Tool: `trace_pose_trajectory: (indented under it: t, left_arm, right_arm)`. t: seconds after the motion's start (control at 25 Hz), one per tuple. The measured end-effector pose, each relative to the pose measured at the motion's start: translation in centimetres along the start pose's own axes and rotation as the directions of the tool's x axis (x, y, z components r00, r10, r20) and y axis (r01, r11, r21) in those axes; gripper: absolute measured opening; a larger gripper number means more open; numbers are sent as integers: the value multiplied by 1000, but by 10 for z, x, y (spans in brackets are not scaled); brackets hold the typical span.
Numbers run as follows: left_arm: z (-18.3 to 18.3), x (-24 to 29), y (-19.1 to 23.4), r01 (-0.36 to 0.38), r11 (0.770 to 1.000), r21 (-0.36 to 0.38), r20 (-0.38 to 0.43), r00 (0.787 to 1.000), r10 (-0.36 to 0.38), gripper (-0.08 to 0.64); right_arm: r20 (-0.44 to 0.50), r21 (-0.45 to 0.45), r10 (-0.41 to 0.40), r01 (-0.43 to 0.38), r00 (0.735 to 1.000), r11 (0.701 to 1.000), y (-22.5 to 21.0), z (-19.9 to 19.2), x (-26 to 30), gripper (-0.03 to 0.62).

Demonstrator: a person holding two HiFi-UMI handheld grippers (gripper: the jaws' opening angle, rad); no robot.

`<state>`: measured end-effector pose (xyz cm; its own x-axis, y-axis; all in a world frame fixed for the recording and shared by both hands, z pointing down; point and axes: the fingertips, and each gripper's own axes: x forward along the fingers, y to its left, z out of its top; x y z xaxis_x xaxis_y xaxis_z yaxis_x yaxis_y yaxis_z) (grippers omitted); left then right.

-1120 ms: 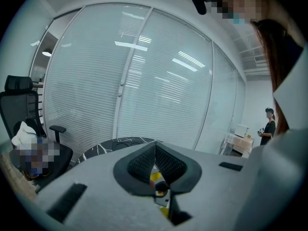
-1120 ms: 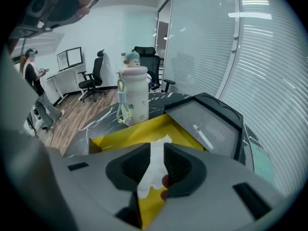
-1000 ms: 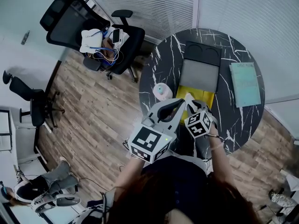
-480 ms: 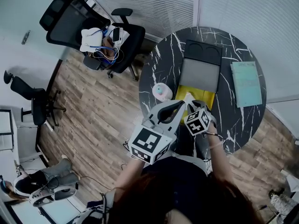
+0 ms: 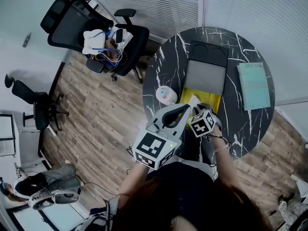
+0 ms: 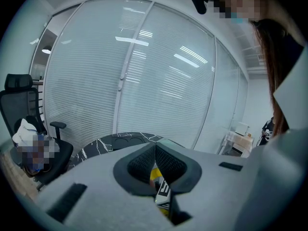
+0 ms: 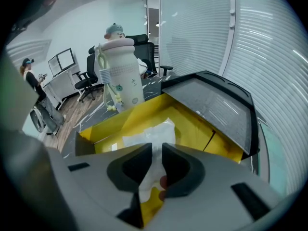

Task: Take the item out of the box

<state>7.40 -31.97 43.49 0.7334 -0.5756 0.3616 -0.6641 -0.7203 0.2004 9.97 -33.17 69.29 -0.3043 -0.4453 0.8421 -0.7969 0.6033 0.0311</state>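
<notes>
1. Right gripper [image 7: 157,150]: fingers clamped on the near edge of the white packet [image 7: 150,131], which lies inside the yellow box [image 7: 198,125].
2. Left gripper [image 6: 155,148]: fingers together, empty.
3. Open lid [image 7: 211,105] bounds the far side; white bottle [image 7: 118,71] stands just beside the box's left wall.

Table [image 5: 168,71] glossy black marble; box [image 7: 192,124] matt yellow card; item [image 7: 150,133] crinkly white wrap; floor [image 5: 96,129] wood-plank.
</notes>
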Motion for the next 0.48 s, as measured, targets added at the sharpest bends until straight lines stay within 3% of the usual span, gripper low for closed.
trace_pose_trajectory:
  t: [0.48]
  left_arm:
    - [0,-4,-5,-1,1000,0,6,1000,1,26]
  right_arm:
    - [-11,27,18,-18,1000,999,0,0,1,34]
